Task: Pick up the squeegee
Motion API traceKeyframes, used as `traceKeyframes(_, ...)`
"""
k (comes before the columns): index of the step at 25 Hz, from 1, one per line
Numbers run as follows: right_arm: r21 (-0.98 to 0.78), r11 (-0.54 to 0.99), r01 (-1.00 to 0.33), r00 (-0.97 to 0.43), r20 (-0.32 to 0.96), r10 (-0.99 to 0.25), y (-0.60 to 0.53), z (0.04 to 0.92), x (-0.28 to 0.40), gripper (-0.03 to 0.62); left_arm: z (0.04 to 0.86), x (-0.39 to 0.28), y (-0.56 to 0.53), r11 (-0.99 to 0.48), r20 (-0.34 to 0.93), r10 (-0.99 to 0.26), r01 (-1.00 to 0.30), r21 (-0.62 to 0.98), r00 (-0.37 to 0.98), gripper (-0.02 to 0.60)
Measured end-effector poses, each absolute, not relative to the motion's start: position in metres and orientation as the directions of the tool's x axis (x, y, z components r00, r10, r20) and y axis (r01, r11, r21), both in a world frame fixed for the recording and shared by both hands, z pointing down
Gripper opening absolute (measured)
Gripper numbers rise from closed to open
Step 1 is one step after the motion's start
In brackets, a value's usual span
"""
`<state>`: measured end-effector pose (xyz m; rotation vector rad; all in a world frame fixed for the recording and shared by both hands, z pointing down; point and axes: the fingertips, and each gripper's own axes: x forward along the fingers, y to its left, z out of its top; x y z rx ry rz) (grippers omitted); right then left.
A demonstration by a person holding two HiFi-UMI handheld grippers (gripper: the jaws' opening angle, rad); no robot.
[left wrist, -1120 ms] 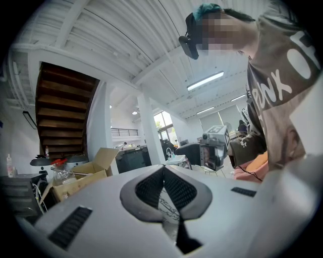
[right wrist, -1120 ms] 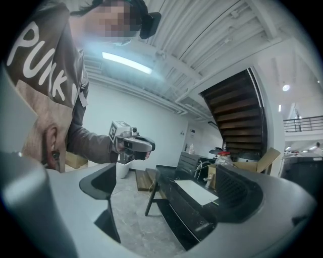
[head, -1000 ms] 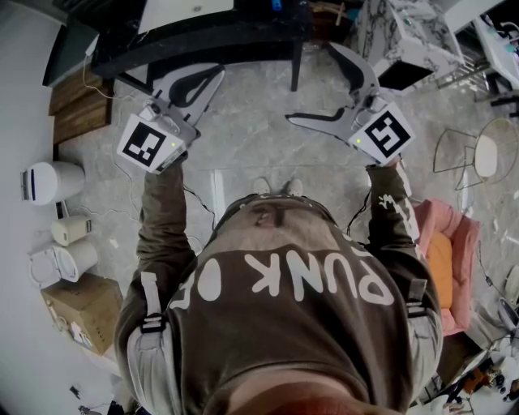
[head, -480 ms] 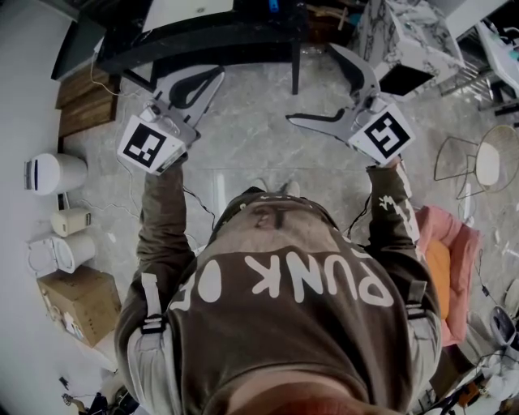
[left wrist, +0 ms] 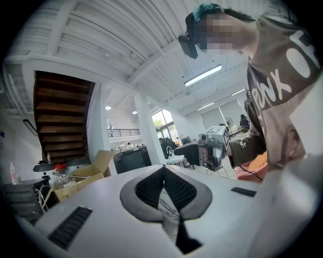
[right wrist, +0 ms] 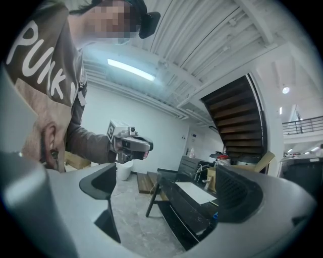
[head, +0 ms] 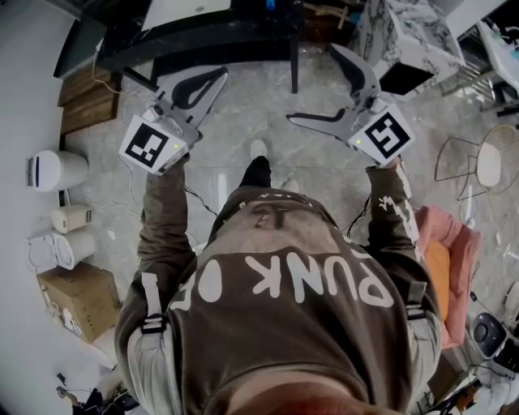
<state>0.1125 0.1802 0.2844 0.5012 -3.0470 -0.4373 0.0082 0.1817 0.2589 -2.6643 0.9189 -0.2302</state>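
1. head view: the person stood on the grey floor (head: pixel 243 138) with both arms held forward. the left hand-held gripper (head: pixel 215 77) had its jaws pressed together and held nothing. the right hand-held gripper (head: pixel 312 83) had its jaws spread wide and was also empty. a black surface (head: pixel 203 36) lay just ahead of both, at the top edge of the frame, with a white sheet (head: pixel 186 8) on it. no squeegee could be made out here; most of the surface top was cut off by the frame.
2. left gripper view: the pads met at the tip with nothing between them. the camera looked up at the ceiling and across to the other hand-held gripper, not at the surface. no squeegee in sight.
3. right gripper view: the jaws were well apart, and the black surface and white sheet showed in the gap between them, beyond the tips. a small blue item (right wrist: pixel 216 215) sat at the near edge, too small to identify. the squeegee was not identifiable, so i couldn't tell its long axis.
4. judgement: the squeegee was likely on that surface, ahead of both hand-held grippers. the right one was spread and already aimed at it, so it was the better-placed of the two. the squeegee needed locating first.
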Motion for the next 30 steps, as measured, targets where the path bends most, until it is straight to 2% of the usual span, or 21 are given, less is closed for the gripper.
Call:
traceKeyframes(8, 0.291, 0.901, -0.321, -0.944, -0.019, -0.330, 0.154, 0.291, 0.108, 0.595, 0.265, 0.002, 0.156, -0.747, 0.030, -0.614, -0.568, -0.345, 0.789, 0.003)
traceKeyframes(30, 0.220, 0.916, -0.336, -0.935, 0.040, -0.353, -0.018, 0.319, 0.061, 0.594, 0.293, -0.044, -0.019, -0.779, 0.051, -0.600, -0.569, -0.262, 0.798, 0.003)
